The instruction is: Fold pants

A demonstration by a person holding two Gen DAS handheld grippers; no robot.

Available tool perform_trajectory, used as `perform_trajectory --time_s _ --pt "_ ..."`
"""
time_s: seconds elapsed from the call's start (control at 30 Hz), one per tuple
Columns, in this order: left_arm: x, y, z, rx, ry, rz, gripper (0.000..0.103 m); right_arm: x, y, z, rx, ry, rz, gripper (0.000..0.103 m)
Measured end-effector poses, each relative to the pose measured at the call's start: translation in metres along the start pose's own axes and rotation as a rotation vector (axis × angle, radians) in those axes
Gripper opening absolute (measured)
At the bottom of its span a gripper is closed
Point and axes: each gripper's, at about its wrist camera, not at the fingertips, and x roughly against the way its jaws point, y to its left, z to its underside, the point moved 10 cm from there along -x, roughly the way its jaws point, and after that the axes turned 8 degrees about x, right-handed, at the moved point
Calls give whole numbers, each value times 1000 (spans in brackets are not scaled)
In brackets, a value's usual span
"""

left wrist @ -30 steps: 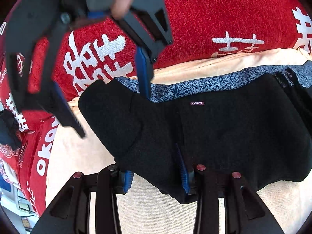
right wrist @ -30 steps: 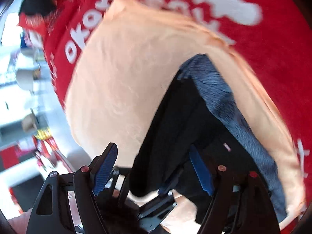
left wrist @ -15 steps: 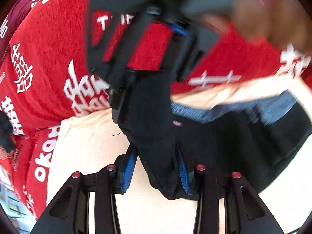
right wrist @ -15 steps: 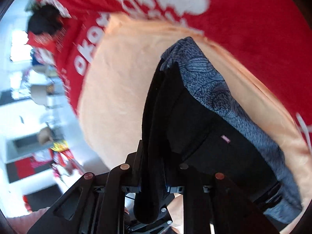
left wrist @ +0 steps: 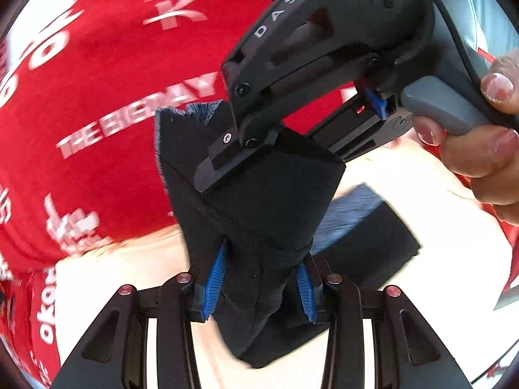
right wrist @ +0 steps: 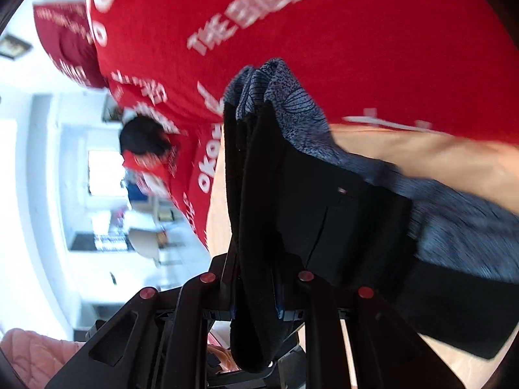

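Both claws clenched on black pants (left wrist: 259, 201): left claw (left wrist: 259, 278) grips bunched fabric, right claw (right wrist: 256, 295) just above/beyond it pinching a fold.

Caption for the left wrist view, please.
Left gripper and right gripper both clamp the black pants, lifting one end above the cream cloth.

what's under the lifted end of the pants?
Under the pants, clamped by the left gripper and right gripper, lies the peach cover, bordered by the red printed cloth. Anything directly beneath the fabric is hidden.
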Motion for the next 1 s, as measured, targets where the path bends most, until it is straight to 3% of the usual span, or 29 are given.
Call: perform_trajectory --time_s 0.2,0.3,0.43,0.47,0.57,0.67,0.77,0.9,1.0 --pt "-30 -96 10 -155 56 45 41 88 -69 41 -63 -104 8 19" --pt "-58 -128 29 -222 109 46 41 97 -111 65 -114 -123 41 19" --pt "-93 -143 57 -239 209 44 41 96 -174 91 -212 -127 63 18" --pt "-98 -143 61 -235 229 42 47 92 -186 96 -231 -127 72 18" --pt "-102 -137 70 -179 270 82 56 82 -220 109 -269 -121 110 18" --pt "-91 -125 71 -134 282 112 71 77 -225 110 -261 -121 122 21" --pt "-73 -97 65 -43 283 128 71 82 -229 112 -266 -106 190 27" --pt "-65 -37 65 86 318 54 71 93 -229 124 -248 -78 326 32" --pt "-69 7 71 141 347 -24 71 97 -222 133 -268 -80 372 39"
